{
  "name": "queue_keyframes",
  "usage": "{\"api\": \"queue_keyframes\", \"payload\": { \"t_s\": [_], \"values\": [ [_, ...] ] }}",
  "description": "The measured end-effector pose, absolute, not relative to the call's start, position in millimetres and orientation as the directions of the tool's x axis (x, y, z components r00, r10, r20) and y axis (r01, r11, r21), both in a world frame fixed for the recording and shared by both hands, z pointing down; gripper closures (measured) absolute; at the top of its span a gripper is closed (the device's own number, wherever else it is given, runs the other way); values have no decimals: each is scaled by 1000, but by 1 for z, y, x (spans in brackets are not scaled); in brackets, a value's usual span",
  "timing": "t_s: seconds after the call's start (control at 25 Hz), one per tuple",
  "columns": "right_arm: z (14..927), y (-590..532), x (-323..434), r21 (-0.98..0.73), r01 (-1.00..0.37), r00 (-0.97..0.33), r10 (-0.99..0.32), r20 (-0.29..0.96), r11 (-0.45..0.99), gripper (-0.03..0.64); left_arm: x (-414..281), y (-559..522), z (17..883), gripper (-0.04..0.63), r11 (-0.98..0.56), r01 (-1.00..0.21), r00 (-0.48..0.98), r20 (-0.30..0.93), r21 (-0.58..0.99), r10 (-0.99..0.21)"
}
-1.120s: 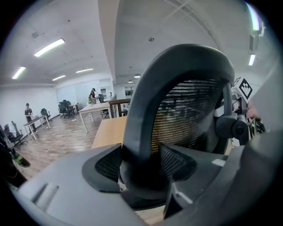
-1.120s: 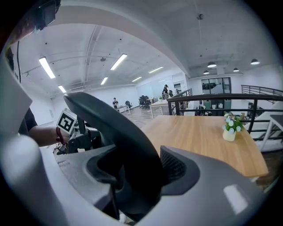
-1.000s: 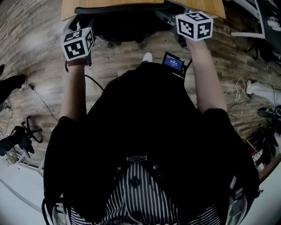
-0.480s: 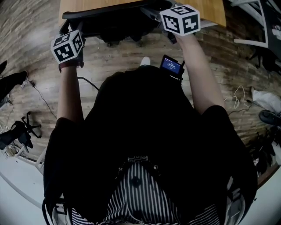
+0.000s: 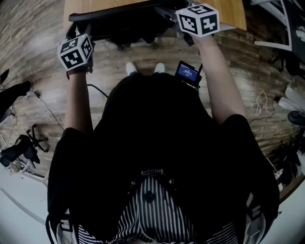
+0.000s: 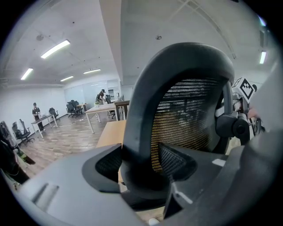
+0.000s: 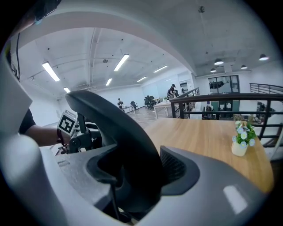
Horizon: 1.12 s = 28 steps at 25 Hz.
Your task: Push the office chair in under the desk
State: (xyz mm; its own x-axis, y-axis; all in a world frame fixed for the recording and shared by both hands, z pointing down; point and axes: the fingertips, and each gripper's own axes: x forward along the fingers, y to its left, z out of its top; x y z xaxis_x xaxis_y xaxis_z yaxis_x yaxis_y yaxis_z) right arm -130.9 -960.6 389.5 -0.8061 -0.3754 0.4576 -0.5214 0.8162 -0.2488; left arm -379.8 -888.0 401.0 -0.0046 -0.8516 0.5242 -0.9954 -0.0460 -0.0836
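**Head view, then both gripper views: findings**

Head view: I find the office chair [image 5: 125, 24] at the wooden desk [image 5: 228, 10], partly under its edge.

Left gripper view: my left gripper [image 6: 139, 165] is clenched on the chair's backrest frame.

Right gripper view: my right gripper [image 7: 132, 170] grasps the frame's other side. A flower pot [image 7: 241, 140] stands on the desk.

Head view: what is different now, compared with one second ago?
The person stepped forward: a second shoe now shows. The left gripper and right gripper went forward with the chair, seemingly a little further under the desk. Unchanged: both stay clamped on the chair's back rim.
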Motion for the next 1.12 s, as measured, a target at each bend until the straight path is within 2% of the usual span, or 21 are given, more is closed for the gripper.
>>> {"api": "queue_keyframes", "payload": {
  "t_s": [0.52, 0.68, 0.72, 0.8, 0.88, 0.92, 1.12],
  "values": [
    [380, -955, -122, -260, -586, -768, -424, 480, 767, 352, -377, -897, 387, 345, -82, -995, 39, 499, -65, -866],
    [380, -948, -104, -143, -666, -647, -473, 598, 732, 344, -382, -884, 384, 348, -109, -993, 73, 520, -39, -851],
    [378, -944, -98, -101, -675, -620, -488, 614, 730, 344, -384, -877, 383, 387, -114, -993, 86, 525, -22, -847],
    [369, -930, -87, -103, -669, -630, -489, 604, 736, 387, -384, -857, 379, 482, -134, -990, 139, 505, 46, -852],
    [359, -913, -78, -177, -653, -679, -466, 567, 737, 559, -375, -834, 377, 591, -185, -975, 222, 477, 125, -850],
    [356, -906, -73, -209, -645, -700, -458, 548, 735, 615, -367, -823, 379, 591, -223, -963, 267, 477, 149, -837],
    [365, -886, -46, -249, -661, -702, -467, 537, 707, 617, -321, -792, 397, 591, -375, -904, 427, 494, 205, -758]
  ]
}}
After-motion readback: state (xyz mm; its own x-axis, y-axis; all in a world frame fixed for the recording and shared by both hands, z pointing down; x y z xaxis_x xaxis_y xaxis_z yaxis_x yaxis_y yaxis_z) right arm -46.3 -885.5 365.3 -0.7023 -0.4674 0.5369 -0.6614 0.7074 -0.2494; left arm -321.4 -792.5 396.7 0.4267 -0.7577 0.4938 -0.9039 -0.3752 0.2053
